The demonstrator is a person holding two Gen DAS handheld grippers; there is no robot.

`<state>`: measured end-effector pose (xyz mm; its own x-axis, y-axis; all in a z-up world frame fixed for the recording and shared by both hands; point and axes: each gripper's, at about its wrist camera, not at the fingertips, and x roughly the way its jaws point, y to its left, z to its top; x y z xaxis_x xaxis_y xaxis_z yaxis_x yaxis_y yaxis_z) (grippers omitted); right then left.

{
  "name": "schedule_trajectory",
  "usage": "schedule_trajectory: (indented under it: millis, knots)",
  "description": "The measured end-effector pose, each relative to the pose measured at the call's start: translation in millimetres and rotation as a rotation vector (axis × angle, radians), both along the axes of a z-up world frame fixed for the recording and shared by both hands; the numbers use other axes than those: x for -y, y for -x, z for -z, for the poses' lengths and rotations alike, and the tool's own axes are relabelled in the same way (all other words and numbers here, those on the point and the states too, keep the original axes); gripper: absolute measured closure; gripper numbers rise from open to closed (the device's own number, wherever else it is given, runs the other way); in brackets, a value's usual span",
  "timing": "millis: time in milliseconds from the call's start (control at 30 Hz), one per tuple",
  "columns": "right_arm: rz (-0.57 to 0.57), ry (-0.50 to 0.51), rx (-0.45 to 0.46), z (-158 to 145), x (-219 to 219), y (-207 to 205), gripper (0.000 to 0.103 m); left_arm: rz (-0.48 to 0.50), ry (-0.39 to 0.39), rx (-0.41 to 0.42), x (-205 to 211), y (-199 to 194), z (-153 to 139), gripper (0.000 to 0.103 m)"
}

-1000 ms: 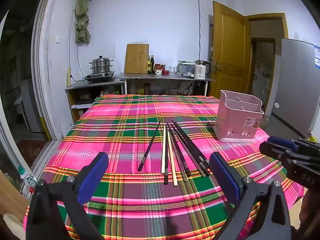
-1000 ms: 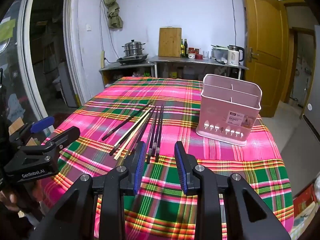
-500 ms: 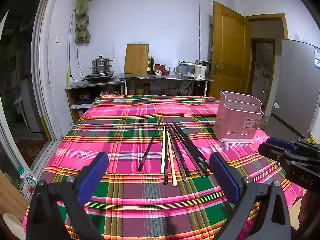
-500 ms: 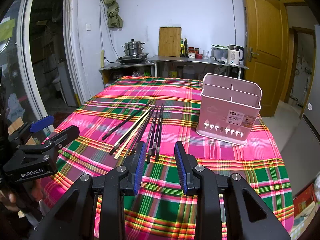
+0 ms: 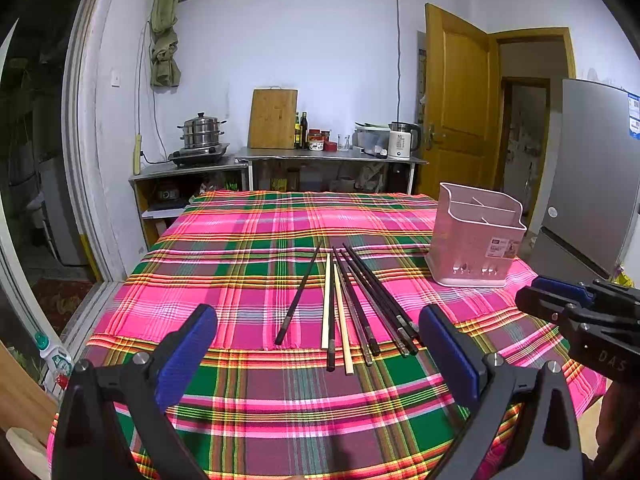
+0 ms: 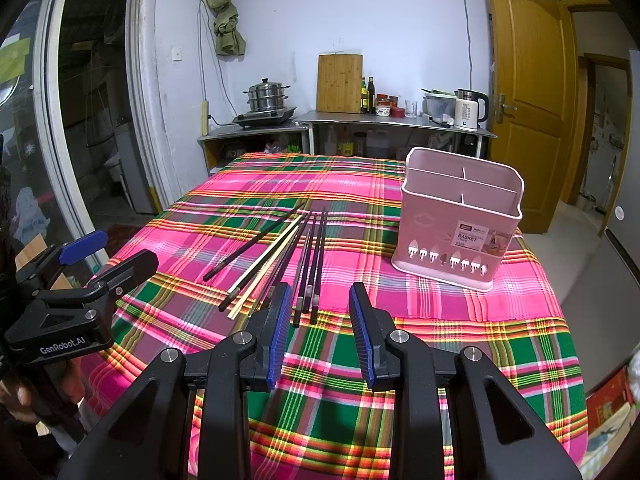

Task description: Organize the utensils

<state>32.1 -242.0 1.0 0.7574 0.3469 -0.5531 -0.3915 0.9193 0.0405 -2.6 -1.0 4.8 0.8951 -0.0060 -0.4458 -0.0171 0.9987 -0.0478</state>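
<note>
Several chopsticks (image 5: 340, 304) are laid in a loose fan on the plaid-covered surface (image 5: 240, 264), most of them dark and two pale. One dark stick (image 5: 299, 293) is set a little apart on the left of the bunch, angled away from the rest. A pink basket (image 6: 460, 216) with inner dividers is stood upright on the surface to the right of the chopsticks, apart from them; nothing is seen inside it.

The left tongs (image 5: 318, 354) are held wide open above the near edge of the surface, with the near ends of the chopsticks framed between the blue pads (image 5: 188, 354); nothing is gripped. The right tongs (image 6: 318, 334) are held partly open, the gap narrower than on the left, and nothing is gripped there either. In the right wrist view the near tips of the dark sticks are seen just beyond the gap, though whether they are touched cannot be told. Each tool is also caught at the edge of the other's view.
</note>
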Motion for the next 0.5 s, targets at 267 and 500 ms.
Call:
schedule_trajectory:
  millis: [267, 500]
  knots:
    - [0.000, 0.000, 0.000, 0.4, 0.1, -0.2, 0.072, -0.001, 0.001, 0.000, 0.2, 0.1, 0.2, 0.001]
    - [0.000, 0.000, -0.001, -0.1, 0.1, -0.1, 0.072, 0.003, 0.000, -0.002, 4.0, 0.1, -4.1, 0.001]
